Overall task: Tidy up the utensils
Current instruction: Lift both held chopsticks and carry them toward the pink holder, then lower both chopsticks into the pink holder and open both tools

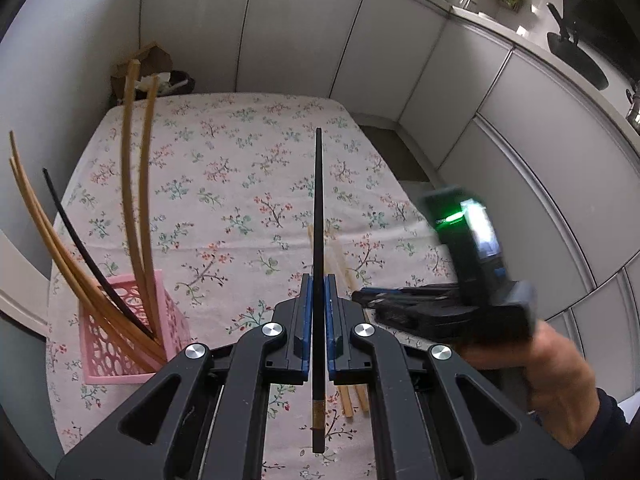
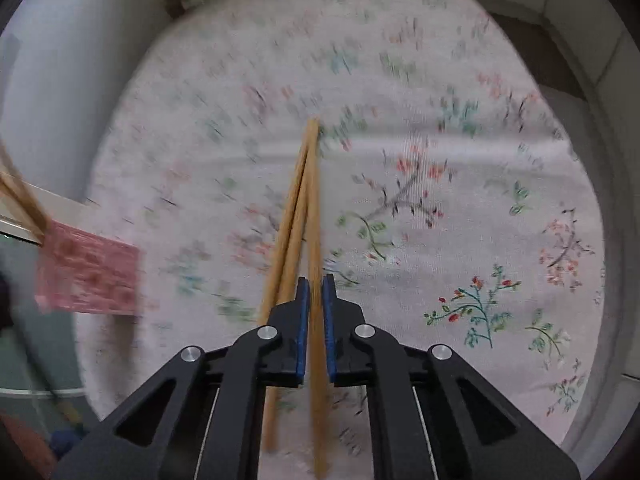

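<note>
My left gripper (image 1: 319, 280) is shut on a black chopstick (image 1: 318, 208) that points away over the flowered tablecloth (image 1: 240, 168). At the left a pink lattice holder (image 1: 120, 344) stands with several wooden chopsticks (image 1: 134, 184) and one black one (image 1: 76, 240) in it. In the right wrist view my right gripper (image 2: 316, 284) is shut on a wooden chopstick (image 2: 313, 200), and two more wooden chopsticks (image 2: 286, 232) lie on the cloth beside it. The right gripper (image 1: 362, 298) shows at the right of the left wrist view, held by a hand (image 1: 560, 384). The pink holder (image 2: 88, 276) is blurred at the left.
White cabinet doors (image 1: 400, 52) run behind and to the right of the table. A brown paper bag (image 1: 140, 68) sits at the table's far left corner. A counter with a sink (image 1: 576, 56) lies top right. The table's right edge (image 1: 400, 184) drops to the floor.
</note>
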The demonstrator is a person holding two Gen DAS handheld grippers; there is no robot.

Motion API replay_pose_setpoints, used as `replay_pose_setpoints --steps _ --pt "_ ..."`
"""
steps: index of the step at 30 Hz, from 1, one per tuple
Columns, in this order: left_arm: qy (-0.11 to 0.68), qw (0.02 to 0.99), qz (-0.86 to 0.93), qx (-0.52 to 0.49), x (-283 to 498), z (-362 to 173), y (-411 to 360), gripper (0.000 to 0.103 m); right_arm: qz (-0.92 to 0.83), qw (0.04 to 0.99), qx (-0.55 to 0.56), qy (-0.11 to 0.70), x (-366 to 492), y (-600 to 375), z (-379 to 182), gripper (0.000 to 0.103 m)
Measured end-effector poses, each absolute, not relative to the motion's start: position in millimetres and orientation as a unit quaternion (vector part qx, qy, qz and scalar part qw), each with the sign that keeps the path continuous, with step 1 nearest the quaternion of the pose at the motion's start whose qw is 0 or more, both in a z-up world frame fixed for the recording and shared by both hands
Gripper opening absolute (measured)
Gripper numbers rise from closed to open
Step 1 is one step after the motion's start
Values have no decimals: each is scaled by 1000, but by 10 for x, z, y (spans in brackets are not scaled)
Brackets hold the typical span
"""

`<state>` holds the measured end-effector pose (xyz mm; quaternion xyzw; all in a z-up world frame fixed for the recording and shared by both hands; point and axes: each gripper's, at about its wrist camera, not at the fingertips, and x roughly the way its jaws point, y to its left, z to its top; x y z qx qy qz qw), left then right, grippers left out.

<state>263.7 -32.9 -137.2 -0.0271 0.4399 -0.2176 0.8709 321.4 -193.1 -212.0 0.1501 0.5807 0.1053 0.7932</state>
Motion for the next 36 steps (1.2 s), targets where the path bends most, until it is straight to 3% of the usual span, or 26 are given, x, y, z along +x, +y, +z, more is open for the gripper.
replay_pose_setpoints --steps 8,21,36 --pt "410 883 -225 -34 2591 -1232 -287 5 109 834 176 512 3019 -2089 -1730 7" --pt "327 926 -183 -52 2618 -909 189 5 170 939 165 250 2509 -2051 -663 7" --pt "209 967 -77 -126 2562 -1050 812 5 211 947 142 196 2306 -1774 -556 7"
